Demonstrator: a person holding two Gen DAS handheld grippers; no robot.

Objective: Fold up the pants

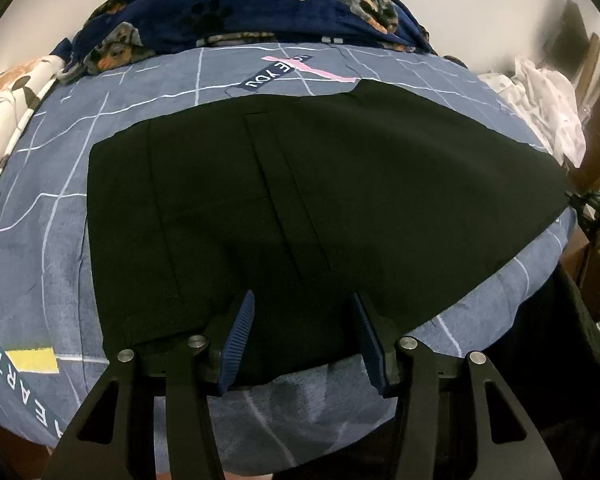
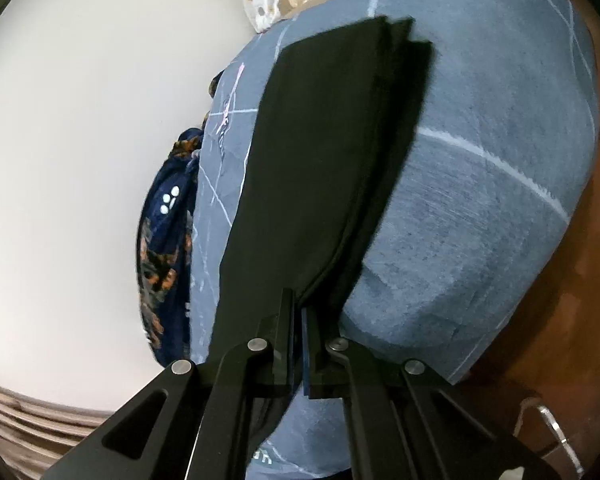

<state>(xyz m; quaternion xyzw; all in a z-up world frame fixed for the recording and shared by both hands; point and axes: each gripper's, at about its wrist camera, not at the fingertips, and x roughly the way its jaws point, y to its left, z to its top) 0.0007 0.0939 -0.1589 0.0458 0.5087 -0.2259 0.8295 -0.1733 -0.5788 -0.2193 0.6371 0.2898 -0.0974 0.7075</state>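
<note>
Black pants (image 1: 284, 208) lie spread flat on a blue-grey bed sheet (image 1: 40, 216), legs stacked one on the other and running off to the right. My left gripper (image 1: 303, 300) is open and empty, its blue fingers hovering over the near edge of the pants near the waist end. In the right wrist view the pants (image 2: 320, 152) stretch away from the camera. My right gripper (image 2: 302, 308) is shut on the pants at the leg end, with the fabric lifted slightly off the sheet (image 2: 480, 200).
A navy dog-print blanket (image 1: 260, 4) is bunched along the far side of the bed. A white spotted pillow (image 1: 4, 112) lies at the left. White clothes (image 1: 548, 104) lie at the right edge. Brown floor (image 2: 560, 340) lies beyond the bed edge.
</note>
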